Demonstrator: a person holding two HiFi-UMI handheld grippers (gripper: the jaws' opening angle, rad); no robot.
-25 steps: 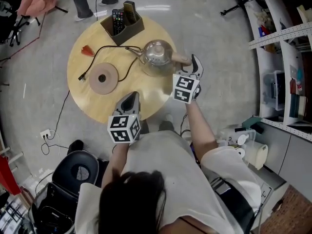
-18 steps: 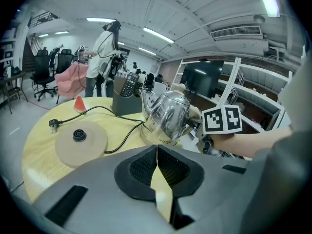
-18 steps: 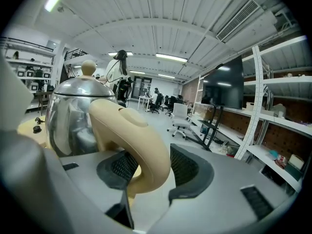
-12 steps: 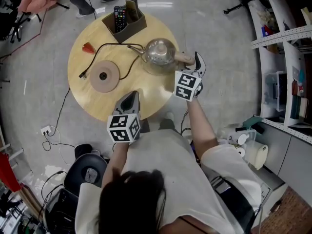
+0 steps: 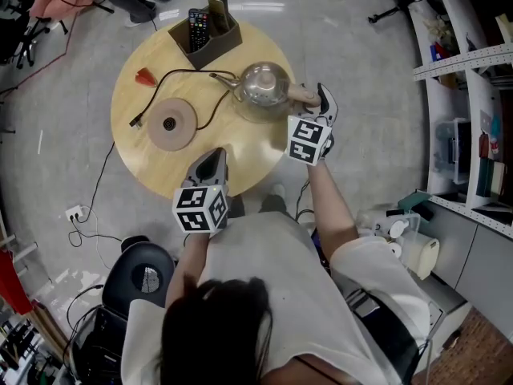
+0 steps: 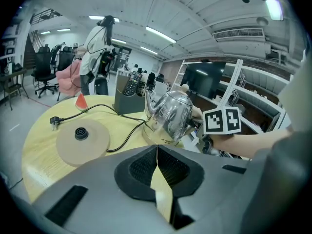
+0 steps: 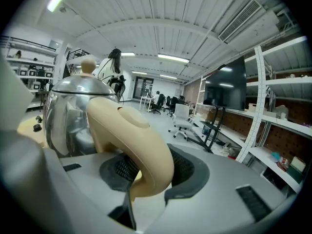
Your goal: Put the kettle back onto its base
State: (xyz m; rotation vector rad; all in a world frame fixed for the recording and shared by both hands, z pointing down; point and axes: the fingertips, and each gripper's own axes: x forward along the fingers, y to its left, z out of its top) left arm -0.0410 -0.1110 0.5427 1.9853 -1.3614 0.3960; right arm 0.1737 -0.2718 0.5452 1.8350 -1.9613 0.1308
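The steel kettle (image 5: 261, 87) stands on the round wooden table (image 5: 240, 160), right of its tan round base (image 5: 170, 124); the base's black cord runs between them. My right gripper (image 5: 321, 99) is at the kettle's cream handle (image 5: 300, 96). In the right gripper view the handle (image 7: 131, 145) fills the gap of the right gripper (image 7: 146, 175), whose jaws are closing with the pads against it. My left gripper (image 5: 215, 164) hovers over the table's near edge, shut and empty. In the left gripper view the left gripper (image 6: 157, 152) points at the kettle (image 6: 170, 116) and base (image 6: 81, 139).
A dark holder with remotes (image 5: 203, 34) stands at the table's far edge, a small red cone (image 5: 144, 79) at the left. The cord's plug (image 5: 135, 123) lies loose by the base. A black chair (image 5: 140, 275) is at my left, shelving (image 5: 473, 95) at the right.
Both grippers stay where they were. The person's legs beyond the table have gone, and a chair base shows there now. The black chair near me has shifted a little.
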